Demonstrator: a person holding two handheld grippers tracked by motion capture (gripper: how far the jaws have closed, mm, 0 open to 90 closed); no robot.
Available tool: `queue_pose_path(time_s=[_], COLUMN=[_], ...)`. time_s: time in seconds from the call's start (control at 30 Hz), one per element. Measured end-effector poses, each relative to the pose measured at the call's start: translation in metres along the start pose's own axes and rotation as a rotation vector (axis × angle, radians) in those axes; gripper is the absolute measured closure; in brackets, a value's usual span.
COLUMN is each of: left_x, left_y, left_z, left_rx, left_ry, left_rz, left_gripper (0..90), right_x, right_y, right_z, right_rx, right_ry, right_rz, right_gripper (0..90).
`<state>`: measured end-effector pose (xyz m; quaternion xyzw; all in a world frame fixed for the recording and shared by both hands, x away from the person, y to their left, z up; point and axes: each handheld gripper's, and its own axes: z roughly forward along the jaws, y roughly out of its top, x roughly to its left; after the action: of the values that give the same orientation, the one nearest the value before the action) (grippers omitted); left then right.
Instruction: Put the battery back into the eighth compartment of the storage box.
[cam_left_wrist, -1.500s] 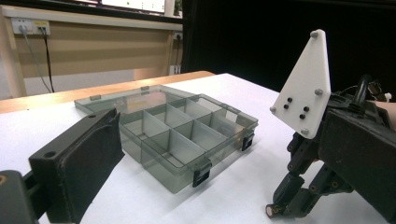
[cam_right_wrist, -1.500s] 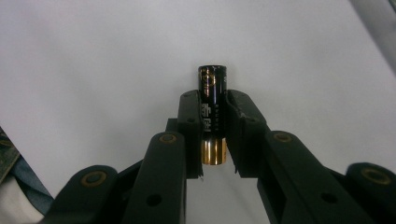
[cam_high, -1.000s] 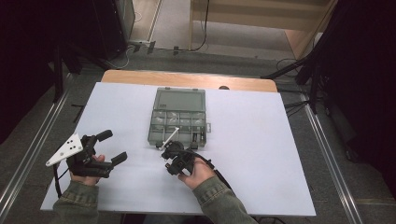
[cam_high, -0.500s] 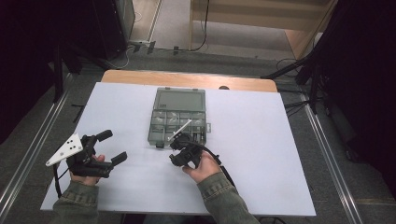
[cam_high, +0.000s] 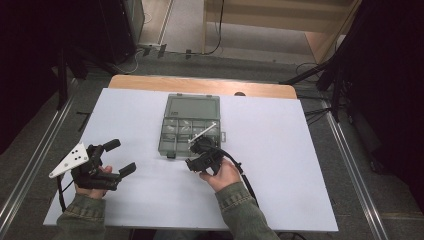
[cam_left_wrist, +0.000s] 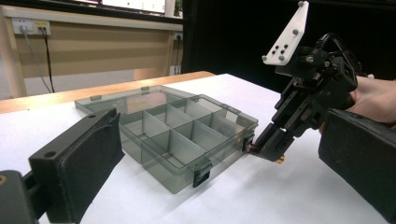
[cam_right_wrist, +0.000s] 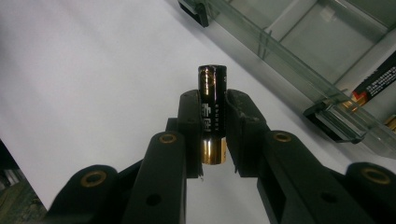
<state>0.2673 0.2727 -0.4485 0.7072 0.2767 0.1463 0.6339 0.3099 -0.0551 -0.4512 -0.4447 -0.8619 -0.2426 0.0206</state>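
A clear grey compartment box (cam_high: 169, 146) lies lid-open at the middle of the white table sheet. My right gripper (cam_high: 194, 162) hovers just off the box's near right corner, jaws tilted down, shut on a black-and-gold battery (cam_right_wrist: 212, 116) that stands upright between its pads. In the left gripper view the same right gripper (cam_left_wrist: 262, 148) tips toward the box's front wall (cam_left_wrist: 173, 173). A second battery (cam_right_wrist: 377, 80) lies inside a compartment. My left gripper (cam_high: 121, 156) rests at the near left, open, nothing between its jaws.
The box's latches (cam_left_wrist: 201, 177) stick out at its front. White sheet (cam_high: 300, 165) stretches wide to the right and in front. A wooden table edge (cam_high: 200, 85) runs behind the box. Metal rails (cam_high: 350, 165) flank the table, and a cable trails from the right gripper.
The right hand has carried the battery away from the person and slightly right, up to the box's front corner. The left gripper has stayed put.
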Motion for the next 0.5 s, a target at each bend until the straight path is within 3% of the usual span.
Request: queue_pose_path(time_s=[0.5], left_x=[0.0], left_y=[0.0], left_z=[0.0], left_rx=[0.001], left_ry=[-0.002], left_rz=[-0.002], left_gripper=[0.0], right_x=[-0.024], right_y=[-0.004], right_z=[-0.013], right_rx=[-0.076], right_ry=[0.005], right_rz=[0.093], right_gripper=[77.6])
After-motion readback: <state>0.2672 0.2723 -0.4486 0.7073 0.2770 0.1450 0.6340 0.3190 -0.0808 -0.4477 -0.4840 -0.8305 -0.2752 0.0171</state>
